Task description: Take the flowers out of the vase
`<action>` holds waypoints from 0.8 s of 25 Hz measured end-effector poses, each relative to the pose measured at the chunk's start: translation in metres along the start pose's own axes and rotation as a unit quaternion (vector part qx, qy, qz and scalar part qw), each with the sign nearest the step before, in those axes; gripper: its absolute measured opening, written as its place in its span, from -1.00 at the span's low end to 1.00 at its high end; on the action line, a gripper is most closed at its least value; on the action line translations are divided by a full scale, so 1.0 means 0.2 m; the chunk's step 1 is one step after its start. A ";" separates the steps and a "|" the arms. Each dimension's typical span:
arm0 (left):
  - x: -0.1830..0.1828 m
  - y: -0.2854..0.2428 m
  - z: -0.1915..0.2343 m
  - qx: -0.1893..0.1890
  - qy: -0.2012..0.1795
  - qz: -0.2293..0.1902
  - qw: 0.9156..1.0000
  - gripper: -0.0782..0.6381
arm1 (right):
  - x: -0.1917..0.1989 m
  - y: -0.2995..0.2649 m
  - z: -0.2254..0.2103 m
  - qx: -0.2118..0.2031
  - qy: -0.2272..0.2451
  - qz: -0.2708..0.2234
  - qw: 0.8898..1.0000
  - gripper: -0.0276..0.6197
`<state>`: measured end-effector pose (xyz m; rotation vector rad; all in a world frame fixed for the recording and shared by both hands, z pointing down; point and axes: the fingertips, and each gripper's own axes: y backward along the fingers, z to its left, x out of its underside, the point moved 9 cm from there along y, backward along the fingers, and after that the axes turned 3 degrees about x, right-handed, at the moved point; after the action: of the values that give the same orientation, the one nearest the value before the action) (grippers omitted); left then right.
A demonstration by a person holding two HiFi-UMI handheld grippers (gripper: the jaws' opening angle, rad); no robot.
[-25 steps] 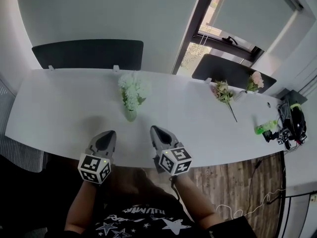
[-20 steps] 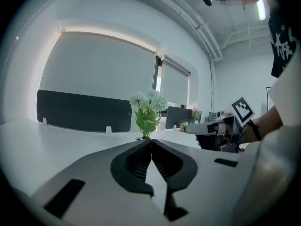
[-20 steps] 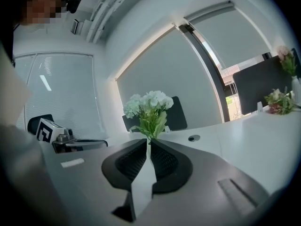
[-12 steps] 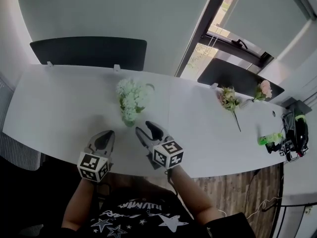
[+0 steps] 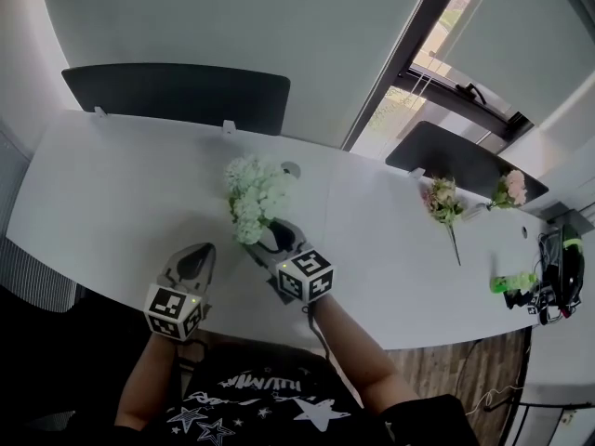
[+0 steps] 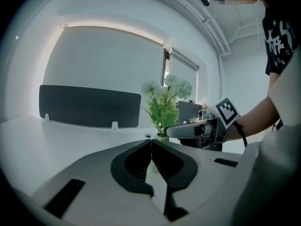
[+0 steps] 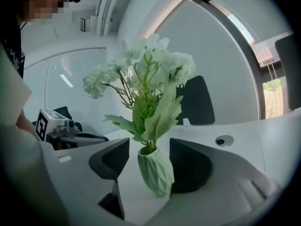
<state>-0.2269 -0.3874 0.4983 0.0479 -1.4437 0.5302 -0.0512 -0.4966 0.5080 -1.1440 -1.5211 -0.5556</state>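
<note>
The step in hand looks like steadying the vase [image 7: 155,173] so the flowers [image 7: 143,69] can be drawn out; no stem is gripped yet. The right gripper [image 7: 149,147] has its jaws spread, one on each side of the vase's upper body just below the rim. Its own view shows a thin gap at either side, so it straddles the vase and does not seem to squeeze it. The vase stands upright on the table [image 5: 112,175], toward the front edge, with the flowers in it, their stems bunched in the neck under white heads and green leaves. The left gripper [image 6: 151,145] has its jaws pressed together on nothing. It hovers low near the table's front edge, left of the vase and apart from it, pointing at the bouquet. As I judge it, the right jaws should next close gently on the vase to hold it down. The left would have to open, rise to the stems above the rim, pinch the bundle below the leaves and pull straight up, so the light vase does not tip. In the head view the right arm reaches forward and slants left to the vase, while the left arm is held back, roughly level.
</note>
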 end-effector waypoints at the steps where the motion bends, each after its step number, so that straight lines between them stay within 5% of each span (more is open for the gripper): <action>1: 0.00 -0.01 0.01 -0.002 0.001 0.002 1.000 -0.76 | 0.00 -0.02 -0.01 -0.007 0.000 0.001 1.000 -0.18; 9: 0.07 -0.08 0.04 0.004 0.009 0.015 1.000 -0.76 | -0.04 -0.10 -0.02 -0.049 0.036 0.006 0.998 -0.20; 17: 0.16 -0.15 0.04 0.007 -0.022 0.014 1.000 -0.73 | -0.05 -0.09 -0.05 -0.051 0.027 0.002 0.998 -0.46; 20: 0.18 -0.19 0.03 0.035 -0.029 0.018 0.999 -0.34 | -0.05 -0.09 -0.05 -0.054 0.027 0.004 0.998 -0.47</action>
<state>-0.2168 -0.4116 0.5430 0.0932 -1.4850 0.6131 -0.0634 -0.5165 0.5048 -1.2077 -1.4544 -0.6636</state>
